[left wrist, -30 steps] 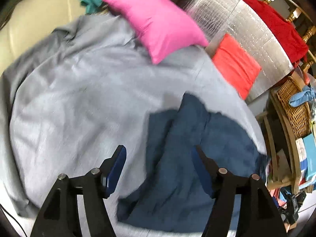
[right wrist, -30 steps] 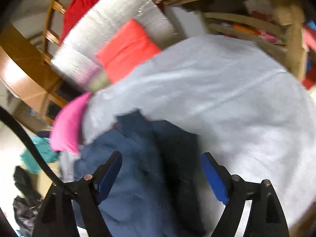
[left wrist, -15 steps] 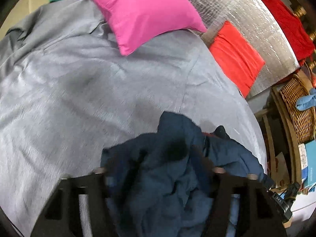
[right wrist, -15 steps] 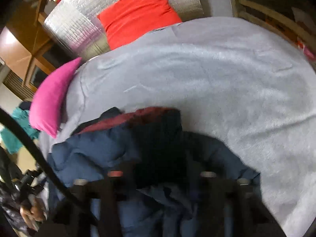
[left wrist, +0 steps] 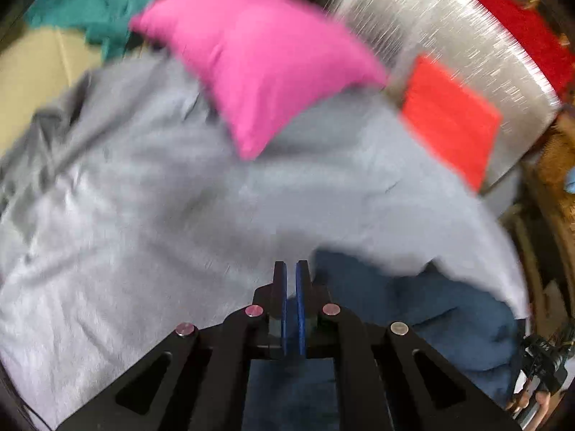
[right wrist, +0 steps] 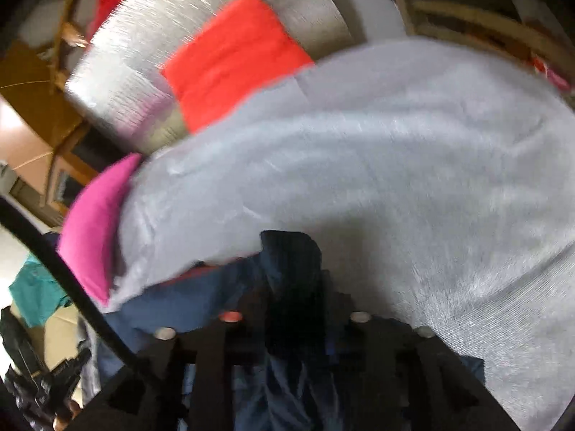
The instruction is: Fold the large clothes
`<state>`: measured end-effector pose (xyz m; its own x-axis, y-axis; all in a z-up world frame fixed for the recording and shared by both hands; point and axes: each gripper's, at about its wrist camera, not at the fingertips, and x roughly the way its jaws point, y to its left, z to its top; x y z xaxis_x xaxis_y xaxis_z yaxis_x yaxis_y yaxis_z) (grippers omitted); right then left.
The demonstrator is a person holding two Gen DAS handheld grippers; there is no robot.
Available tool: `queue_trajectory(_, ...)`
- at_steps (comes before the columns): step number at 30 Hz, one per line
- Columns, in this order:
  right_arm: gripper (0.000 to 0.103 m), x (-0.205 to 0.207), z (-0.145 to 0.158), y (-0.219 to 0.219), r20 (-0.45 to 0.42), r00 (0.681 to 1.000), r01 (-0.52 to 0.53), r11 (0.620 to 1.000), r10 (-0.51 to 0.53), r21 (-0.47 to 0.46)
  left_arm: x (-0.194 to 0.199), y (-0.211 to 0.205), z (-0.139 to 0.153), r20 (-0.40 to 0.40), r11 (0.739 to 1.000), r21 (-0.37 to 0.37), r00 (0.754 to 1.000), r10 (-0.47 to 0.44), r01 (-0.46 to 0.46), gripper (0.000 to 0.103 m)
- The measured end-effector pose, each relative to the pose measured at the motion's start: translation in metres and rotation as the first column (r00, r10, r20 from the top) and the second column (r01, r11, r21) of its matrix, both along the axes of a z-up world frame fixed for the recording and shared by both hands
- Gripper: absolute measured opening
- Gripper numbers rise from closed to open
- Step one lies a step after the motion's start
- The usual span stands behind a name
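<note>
A: Jacket (left wrist: 424,309), dark blue, bunched on the grey sheet (left wrist: 151,222) at the near edge, right under both grippers. A strip of red lining shows along its upper fold in the right wrist view (right wrist: 201,273).

B: Left gripper (left wrist: 291,269)?

A: Jaws together, blue pads almost touching, only a thin slit between them. They have just been closing. Whether cloth is pinched in that slit I cannot tell; the jacket lies just right of the fingertips and below the frame of the tool.

B: And the right gripper (right wrist: 291,287)?

A: Buried in the jacket. A dark fold stands up between its fingers and hides the pads. The jaws stand partly apart and have just opened a little. Whether they press on the fold I cannot tell; the view is blurred.

B: What else is around?

A: Pink pillow (left wrist: 258,64) on the far side of the sheet, well apart from the jacket. Red cushion (left wrist: 449,122) to its right, leaning on a silver foil panel (left wrist: 467,36). Teal cloth (left wrist: 93,3) far left, on something cream. Wooden rails behind the panel. A black cable (right wrist: 64,273) crosses the left of the right wrist view.
</note>
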<state>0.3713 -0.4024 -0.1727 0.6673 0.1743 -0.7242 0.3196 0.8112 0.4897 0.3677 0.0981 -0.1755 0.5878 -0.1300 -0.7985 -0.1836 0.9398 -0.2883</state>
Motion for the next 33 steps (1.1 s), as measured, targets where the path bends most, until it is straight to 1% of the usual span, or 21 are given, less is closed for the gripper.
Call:
queue_trajectory(1,0.061,0.001,-0.004,-0.001,-0.028,0.999,0.019,1.000,-0.019,-0.005,0.003,-0.002,-0.011,-0.048,1.000,0.012,0.999,0.000,0.001,0.005)
queue_trajectory(2,0.063,-0.002,-0.004,-0.003,-0.032,0.999,0.041,0.999,-0.041,0.002,0.002,-0.003,-0.014,-0.062,1.000,0.011,0.998,-0.006,0.006,0.005)
queue_trajectory(4,0.063,-0.009,0.007,-0.003,-0.011,0.999,0.051,0.999,-0.051,0.002,-0.003,-0.005,-0.006,-0.035,1.000,0.001,0.999,-0.016,0.016,0.005)
queue_trajectory(6,0.063,-0.022,0.025,-0.002,0.034,0.996,0.084,0.996,-0.083,-0.039,-0.014,-0.007,0.012,0.029,1.000,0.021,1.000,-0.004,0.004,0.005)
queue_trajectory(8,0.064,-0.038,0.047,0.004,0.115,0.989,0.099,0.992,-0.090,-0.076,-0.031,-0.016,0.037,0.136,0.999,0.053,0.991,-0.005,-0.002,0.005)
queue_trajectory(9,0.063,-0.047,0.063,0.015,0.170,0.984,0.066,0.993,-0.049,-0.096,-0.035,-0.022,0.043,0.160,0.998,0.062,0.987,-0.017,0.008,0.005)
queue_trajectory(10,0.063,-0.049,0.072,0.024,0.196,0.981,0.034,0.993,-0.011,-0.115,-0.042,-0.034,0.053,0.200,0.997,0.071,0.979,-0.051,0.037,0.005)
queue_trajectory(11,0.061,-0.052,0.079,0.036,0.218,0.975,-0.002,0.990,0.032,-0.139,-0.044,-0.041,0.056,0.216,0.996,0.073,0.974,-0.070,0.056,0.006)
queue_trajectory(12,0.059,-0.054,0.085,0.052,0.230,0.969,-0.048,0.985,0.086,-0.164,-0.048,-0.056,0.059,0.234,0.993,0.078,0.966,-0.110,0.094,0.006)
queue_trajectory(13,0.055,-0.052,0.088,0.071,0.222,0.962,-0.121,0.977,0.159,-0.175,-0.049,-0.066,0.060,0.238,0.989,0.085,0.961,-0.139,0.122,0.009)
queue_trajectory(14,0.051,-0.047,0.085,0.086,0.202,0.957,-0.176,0.970,0.208,-0.167,-0.049,-0.077,0.059,0.236,0.984,0.092,0.957,-0.169,0.151,0.013)
queue_trajectory(15,0.050,-0.042,0.081,0.097,0.181,0.955,-0.210,0.966,0.236,-0.154,-0.047,-0.093,0.054,0.220,0.977,0.102,0.954,-0.206,0.187,0.016)
queue_trajectory(16,0.050,-0.038,0.075,0.105,0.163,0.954,-0.230,0.963,0.252,-0.141,-0.044,-0.103,0.049,0.205,0.973,0.104,0.953,-0.222,0.204,0.020)
queue_trajectory(18,0.047,-0.025,0.060,0.119,0.115,0.955,-0.261,0.958,0.274,-0.120,-0.039,-0.120,0.038,0.168,0.966,0.093,0.953,-0.252,0.239,0.022)
queue_trajectory(20,0.045,-0.005,0.036,0.125,0.029,0.962,-0.267,0.961,0.270,-0.073,-0.022,-0.134,0.016,0.073,0.962,0.085,0.962,-0.264,0.258,0.025)
queue_trajectory(22,0.045,0.006,0.018,0.120,-0.011,0.970,-0.245,0.969,0.245,-0.026,-0.009,-0.139,-0.003,0.001,0.966,0.074,0.969,-0.247,0.247,0.026)
queue_trajectory(24,0.045,0.014,0.007,0.111,-0.018,0.972,-0.232,0.973,0.232,0.009,0.002,-0.140,-0.016,-0.046,0.970,0.059,0.971,-0.234,0.236,0.026)
queue_trajectory(26,0.045,0.016,0.002,0.103,-0.019,0.971,-0.237,0.970,0.238,0.060,0.008,-0.140,-0.022,-0.072,0.972,0.045,0.971,-0.227,0.230,0.026)
queue_trajectory(28,0.046,0.012,0.008,0.096,-0.010,0.970,-0.239,0.966,0.241,0.096,0.007,-0.141,-0.022,-0.075,0.973,0.043,0.971,-0.225,0.229,0.026)
queue_trajectory(30,0.046,0.001,0.017,0.083,0.014,0.976,-0.216,0.968,0.217,0.130,0.005,-0.137,-0.015,-0.073,0.974,0.026,0.972,-0.222,0.224,0.026)
queue_trajectory(33,0.046,-0.014,0.033,0.058,0.058,0.986,-0.162,0.978,0.155,0.129,-0.002,-0.122,-0.006,-0.047,0.979,-0.008,0.978,-0.204,0.204,0.026)
